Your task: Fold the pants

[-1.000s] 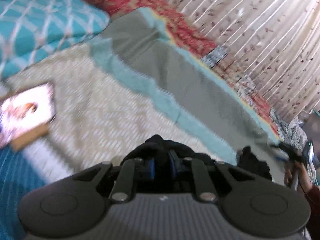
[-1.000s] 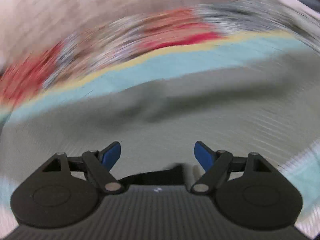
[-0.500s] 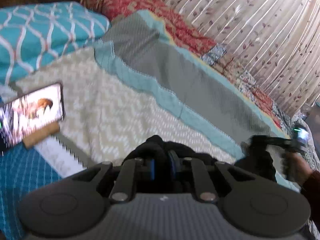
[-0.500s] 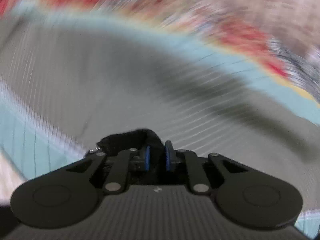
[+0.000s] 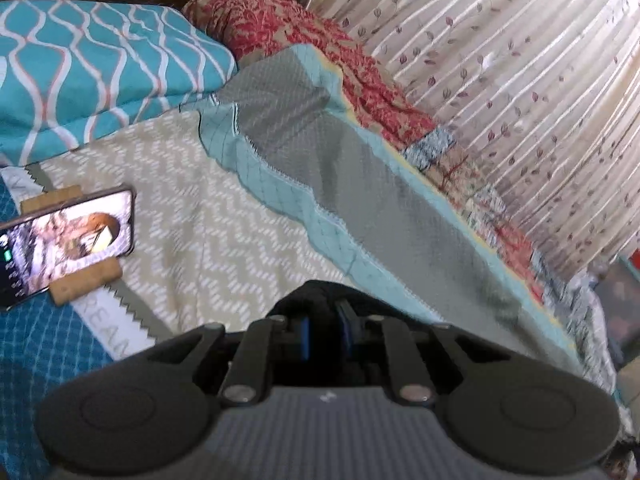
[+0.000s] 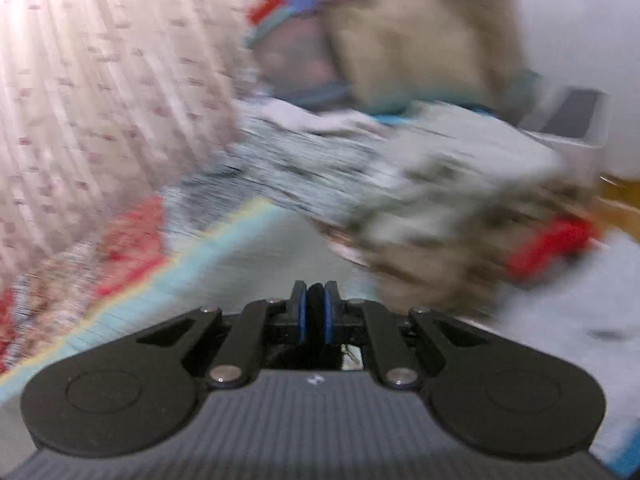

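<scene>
The pants are black cloth. In the left wrist view a bunch of the pants [image 5: 316, 300] bulges over the fingertips of my left gripper [image 5: 324, 332], which is shut on it just above the bedspread. In the blurred right wrist view my right gripper [image 6: 315, 304] has its blue pads [image 6: 301, 316] nearly together, still closing on a thin strip of the black pants [image 6: 316, 300]. It hangs above the grey blanket near the bed's far edge. The remainder of the pants is hidden beneath both grippers.
A lit phone [image 5: 68, 240] leans on a wooden stand at the left of the chevron bedspread [image 5: 208, 220]. A teal pillow [image 5: 100, 60], a red floral quilt [image 5: 288, 32] and a grey-teal blanket [image 5: 360, 200] lie beyond. A curtain [image 5: 500, 80] hangs at the bed's far side.
My right gripper went from wide open to shut on black cloth and swung fast sideways; it and the hand left the left wrist view. The left gripper kept its grip and barely moved.
</scene>
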Demonstrator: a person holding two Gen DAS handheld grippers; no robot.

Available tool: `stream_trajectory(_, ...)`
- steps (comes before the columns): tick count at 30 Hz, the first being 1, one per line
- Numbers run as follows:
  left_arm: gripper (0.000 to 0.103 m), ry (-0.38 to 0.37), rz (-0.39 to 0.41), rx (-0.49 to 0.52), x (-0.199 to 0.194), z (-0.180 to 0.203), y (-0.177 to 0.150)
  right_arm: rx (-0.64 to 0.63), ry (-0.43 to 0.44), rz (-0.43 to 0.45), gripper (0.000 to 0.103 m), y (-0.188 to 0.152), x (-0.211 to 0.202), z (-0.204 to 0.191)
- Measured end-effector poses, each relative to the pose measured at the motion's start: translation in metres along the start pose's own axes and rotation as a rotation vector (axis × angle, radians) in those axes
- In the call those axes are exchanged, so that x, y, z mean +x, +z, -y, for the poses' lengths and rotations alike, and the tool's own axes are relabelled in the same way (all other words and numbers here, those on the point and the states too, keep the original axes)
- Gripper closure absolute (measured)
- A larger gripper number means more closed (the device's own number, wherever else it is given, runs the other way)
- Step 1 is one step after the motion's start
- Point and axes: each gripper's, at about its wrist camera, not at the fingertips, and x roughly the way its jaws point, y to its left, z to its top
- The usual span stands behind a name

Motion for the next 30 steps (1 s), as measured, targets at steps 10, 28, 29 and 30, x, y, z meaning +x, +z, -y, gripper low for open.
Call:
stream_trajectory(10, 0.09, 0.069, -0.097, 0.018, -0.005, -0.006, -0.028, 0.052, -0.166, -0.172, 0.09, -0.104, -0.032, 0.098)
stream_trajectory(28, 0.09, 0.074, -0.089, 0.023, -0.008, 0.006, -0.024, -0.069, -0.047, -0.151, 0.05, -0.083, -0.055, 0.082)
stream_trajectory(29, 0.09, 0.076, -0.089, 0.023, -0.009, 0.007, -0.025, -0.132, -0.042, -0.174, 0.044, -0.086, -0.046, 0.069)
stream_trajectory(30, 0.09, 0.079, -0.088, 0.022, -0.009, 0.007, -0.025, -0.201, -0.042, -0.193, 0.039, -0.089, -0.035, 0.056)
